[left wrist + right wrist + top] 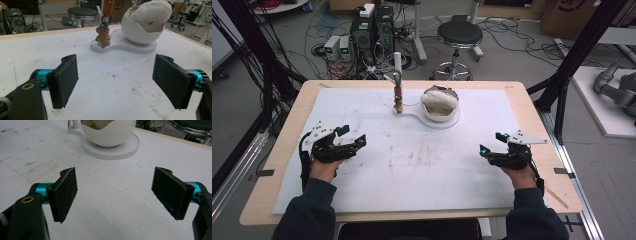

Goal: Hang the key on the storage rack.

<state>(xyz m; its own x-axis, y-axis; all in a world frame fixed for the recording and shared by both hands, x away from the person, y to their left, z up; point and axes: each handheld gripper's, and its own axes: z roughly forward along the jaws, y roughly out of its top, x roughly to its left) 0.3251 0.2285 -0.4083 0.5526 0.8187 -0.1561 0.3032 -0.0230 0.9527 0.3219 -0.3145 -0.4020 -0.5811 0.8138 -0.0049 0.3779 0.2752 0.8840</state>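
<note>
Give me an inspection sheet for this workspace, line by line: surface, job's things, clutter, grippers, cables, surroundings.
Surface: white mat on the wooden table, scuffed and stained.
Job's things: white eggshell-shaped bowl with white stuffing, on a white base; a small brown bear charm hangs over the base's smaller end.
Clutter: nothing seen on the mat.
Grippers: left gripper and right gripper open, nothing between the jaws, both apart from the bowl.
Cables: tangled on the floor behind the table.
Surroundings: stool, computer towers.
</note>
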